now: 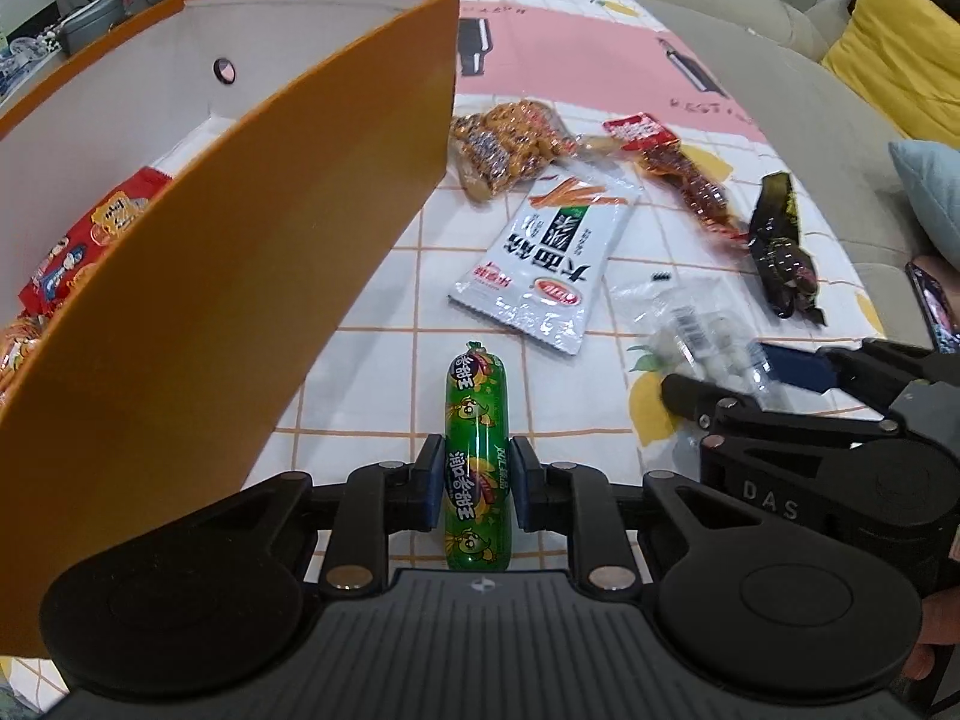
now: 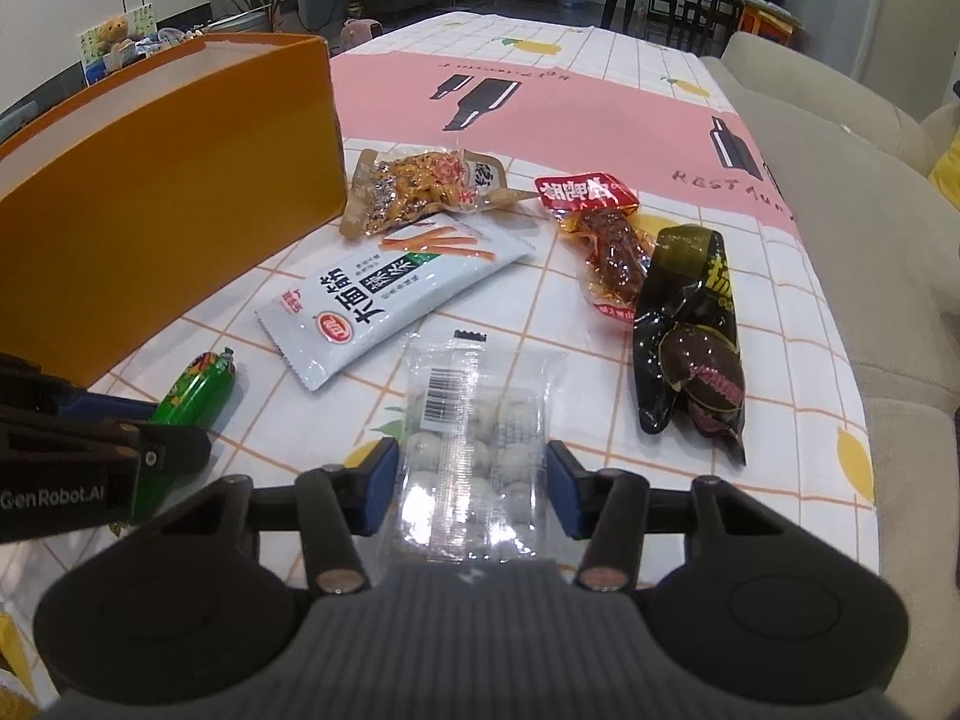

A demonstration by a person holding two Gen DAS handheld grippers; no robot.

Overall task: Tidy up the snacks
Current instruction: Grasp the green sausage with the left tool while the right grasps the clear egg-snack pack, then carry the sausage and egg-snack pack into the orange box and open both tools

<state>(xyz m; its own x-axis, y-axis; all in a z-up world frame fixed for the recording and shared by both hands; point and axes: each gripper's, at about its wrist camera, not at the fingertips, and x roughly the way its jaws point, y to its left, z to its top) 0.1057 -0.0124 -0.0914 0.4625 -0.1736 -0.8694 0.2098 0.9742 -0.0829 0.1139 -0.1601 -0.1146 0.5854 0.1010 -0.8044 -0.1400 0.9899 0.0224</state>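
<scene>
A green sausage stick (image 1: pixel 474 408) lies on the checked tablecloth beside the tall orange box (image 1: pixel 240 300). My left gripper (image 1: pixel 477 480) is shut on the sausage's lower half, with a pad pressing each side. In the right wrist view a clear packet of pale round sweets (image 2: pixel 474 408) lies flat between the blue pads of my right gripper (image 2: pixel 474 486), and the pads meet its two side edges. From the left wrist view the right gripper (image 1: pixel 732 375) shows around that packet (image 1: pixel 690 330). Red snack packets (image 1: pixel 90 240) lie inside the box.
Beyond the grippers lie a white strip-snack packet (image 2: pixel 390 294), a peanut packet (image 2: pixel 414 180), a red meat packet (image 2: pixel 606 228) and a black packet (image 2: pixel 690 330). A beige sofa (image 2: pixel 840 240) runs along the table's right edge. A phone (image 1: pixel 933 306) lies at far right.
</scene>
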